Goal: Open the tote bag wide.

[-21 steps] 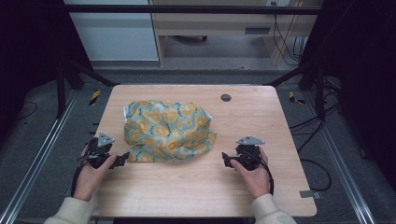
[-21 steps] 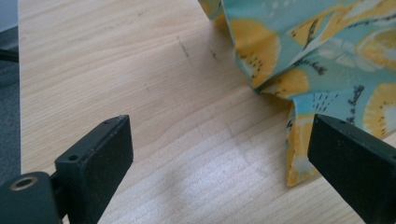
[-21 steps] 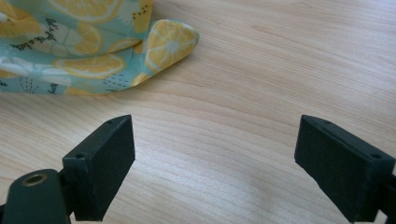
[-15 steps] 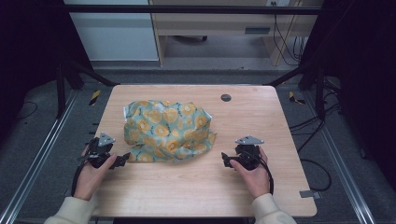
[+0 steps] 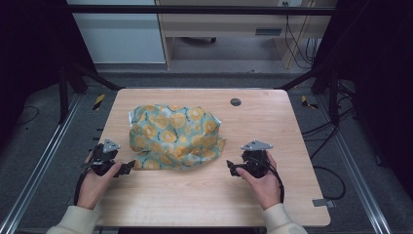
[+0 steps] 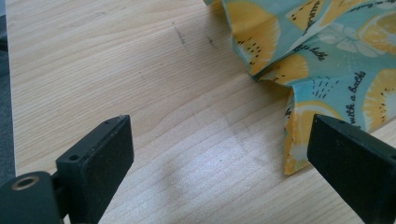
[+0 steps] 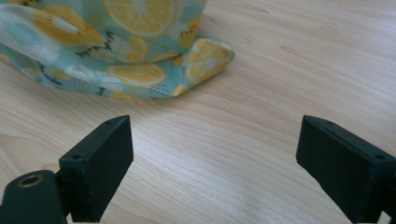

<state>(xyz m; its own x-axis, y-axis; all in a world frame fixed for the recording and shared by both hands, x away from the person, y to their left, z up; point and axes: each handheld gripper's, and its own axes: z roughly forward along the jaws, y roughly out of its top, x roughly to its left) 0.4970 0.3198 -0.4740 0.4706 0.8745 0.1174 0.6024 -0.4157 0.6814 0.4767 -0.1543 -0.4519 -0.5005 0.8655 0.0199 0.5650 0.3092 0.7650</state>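
Note:
A crumpled teal cloth point(image 5: 173, 136) printed with orange slices lies on the wooden table point(image 5: 272, 122), left of centre. My left gripper point(image 5: 127, 167) rests on the table at the cloth's near left corner, its jaws wide open. In the left gripper view the cloth's edge point(image 6: 327, 65) lies just ahead of the right jaw of the left gripper point(image 6: 219, 158), nothing between the jaws. My right gripper point(image 5: 231, 168) sits open near the cloth's right corner. In the right gripper view the cloth's folded corner point(image 7: 140, 51) lies a short way beyond the right gripper point(image 7: 215, 158).
A small dark round grommet point(image 5: 235, 102) is set in the table near its far edge. Bare wood point(image 5: 195, 195) stretches between the two hands at the front. Metal frame rails point(image 5: 44, 161) run along both sides of the table.

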